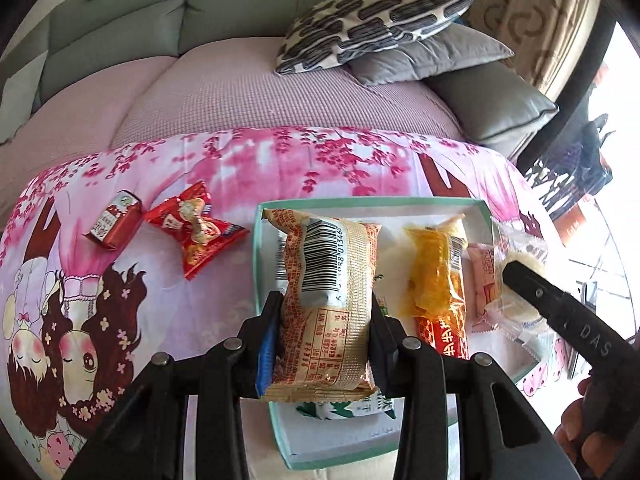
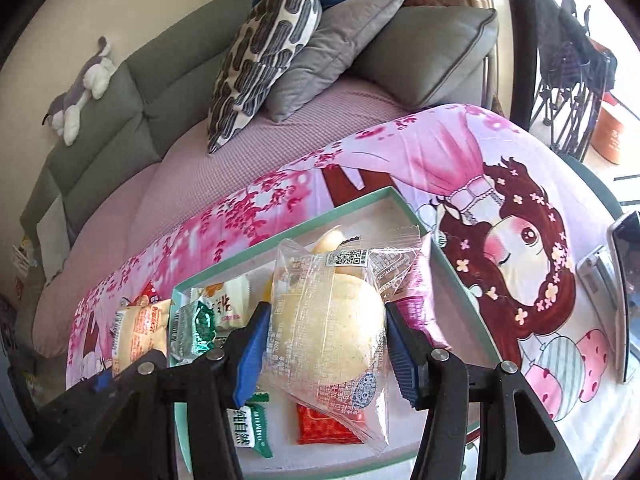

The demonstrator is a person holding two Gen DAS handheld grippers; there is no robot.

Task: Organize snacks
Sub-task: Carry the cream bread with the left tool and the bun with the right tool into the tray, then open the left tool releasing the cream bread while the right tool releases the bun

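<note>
My left gripper (image 1: 325,312) is shut on a tan and orange snack packet (image 1: 326,304) with a barcode, held over the left part of the mint-rimmed white tray (image 1: 256,264). My right gripper (image 2: 326,338) is shut on a clear-wrapped pale round cake (image 2: 328,332), held over the same tray (image 2: 452,268). The right gripper's finger and cake also show in the left wrist view (image 1: 520,280). An orange packet (image 1: 436,280) and a pink packet (image 1: 482,280) lie in the tray. A red candy packet (image 1: 196,228) and a small red box (image 1: 114,220) lie on the cloth left of the tray.
The tray sits on a pink cartoon-print cloth (image 1: 120,288) in front of a sofa (image 1: 240,92) with cushions (image 1: 376,20). Green-and-white packets (image 2: 196,320) and a red packet (image 2: 324,428) lie in the tray. A phone (image 2: 624,280) stands at the right edge.
</note>
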